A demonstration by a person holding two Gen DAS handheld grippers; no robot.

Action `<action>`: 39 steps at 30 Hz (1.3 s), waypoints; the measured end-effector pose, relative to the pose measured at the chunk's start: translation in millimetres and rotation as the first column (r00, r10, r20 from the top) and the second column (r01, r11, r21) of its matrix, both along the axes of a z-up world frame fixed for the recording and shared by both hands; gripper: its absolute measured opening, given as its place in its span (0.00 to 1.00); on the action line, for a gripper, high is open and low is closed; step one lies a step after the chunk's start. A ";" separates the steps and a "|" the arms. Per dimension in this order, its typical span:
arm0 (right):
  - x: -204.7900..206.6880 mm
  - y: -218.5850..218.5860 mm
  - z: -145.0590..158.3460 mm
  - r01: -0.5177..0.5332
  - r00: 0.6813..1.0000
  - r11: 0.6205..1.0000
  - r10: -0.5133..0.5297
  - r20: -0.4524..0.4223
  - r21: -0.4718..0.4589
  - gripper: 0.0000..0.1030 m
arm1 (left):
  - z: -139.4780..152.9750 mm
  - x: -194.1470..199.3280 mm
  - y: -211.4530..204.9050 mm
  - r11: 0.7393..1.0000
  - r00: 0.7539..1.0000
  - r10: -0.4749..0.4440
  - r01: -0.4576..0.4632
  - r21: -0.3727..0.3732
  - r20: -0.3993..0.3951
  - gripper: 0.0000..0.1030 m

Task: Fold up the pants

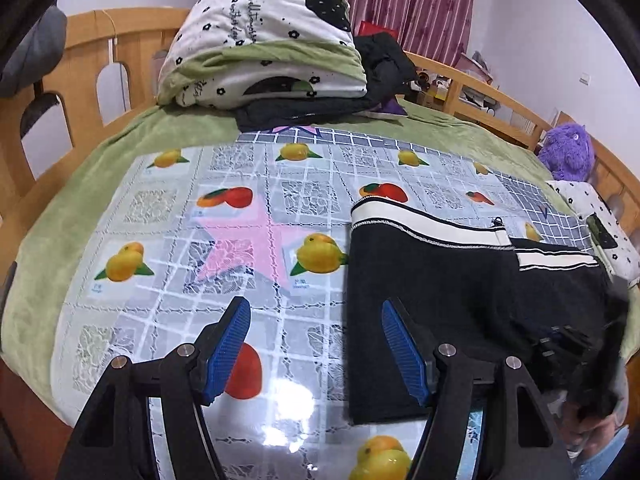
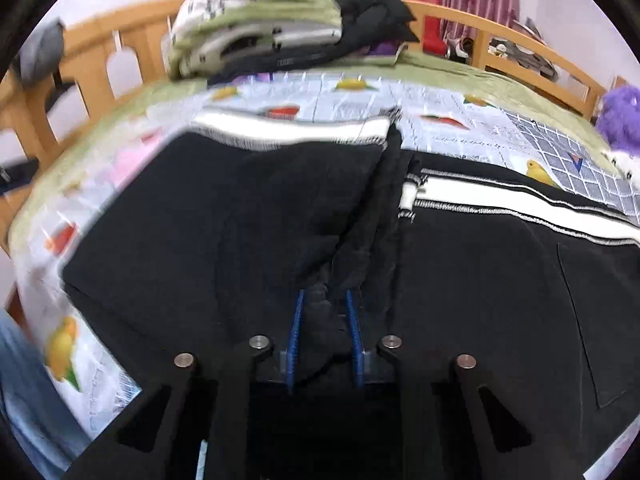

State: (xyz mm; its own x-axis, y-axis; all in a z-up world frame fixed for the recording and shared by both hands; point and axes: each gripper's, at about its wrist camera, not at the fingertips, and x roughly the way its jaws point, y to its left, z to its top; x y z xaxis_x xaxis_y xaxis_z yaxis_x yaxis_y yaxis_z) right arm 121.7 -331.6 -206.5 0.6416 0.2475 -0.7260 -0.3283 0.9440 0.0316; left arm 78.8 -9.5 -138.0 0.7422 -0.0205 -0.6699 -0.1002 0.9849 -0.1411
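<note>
Black pants (image 1: 432, 288) with white side stripes lie on a glossy fruit-print cloth (image 1: 248, 216) over the bed. In the left wrist view my left gripper (image 1: 316, 320) stands open above the cloth, just left of the pants' near left edge, with nothing between its blue pads (image 1: 228, 344). The right wrist view shows the pants (image 2: 248, 216) folded over, white stripe on top. My right gripper (image 2: 326, 312) is shut on a bunched fold of the black fabric near the middle of the pants. That gripper also shows blurred at the right edge of the left wrist view (image 1: 576, 344).
A folded floral quilt (image 1: 264, 40) on dark clothes sits at the head of the bed. Wooden bed rails (image 1: 120, 60) run around the mattress. A purple plush toy (image 1: 568, 152) and a pillow (image 1: 600, 232) lie at the right. A green blanket (image 1: 52, 208) surrounds the cloth.
</note>
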 end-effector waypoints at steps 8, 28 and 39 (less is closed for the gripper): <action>-28.1 -49.0 19.5 0.059 0.997 0.969 -0.048 -0.052 0.240 0.22 | -6.1 -0.3 -1.4 0.999 0.999 -0.043 0.043 -0.014 -0.018 0.64; 35.1 -73.5 9.2 0.194 0.980 0.931 -0.169 -0.107 0.310 0.07 | -28.0 8.7 17.0 0.996 0.996 0.006 -0.014 -0.093 -0.091 0.64; 36.4 -54.2 -11.6 0.186 0.976 0.951 -0.151 -0.156 0.246 0.17 | -36.9 14.0 -10.3 0.998 0.994 -0.040 0.036 -0.046 -0.105 0.64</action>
State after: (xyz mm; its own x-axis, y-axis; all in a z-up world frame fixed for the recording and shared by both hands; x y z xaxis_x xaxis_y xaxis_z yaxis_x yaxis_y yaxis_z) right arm 158.2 -385.8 -218.1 0.5918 0.3341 -0.7336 -0.1415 0.9390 0.3135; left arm 92.8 -19.9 -175.0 0.6650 -0.0787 -0.7427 -0.0795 0.9813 -0.1751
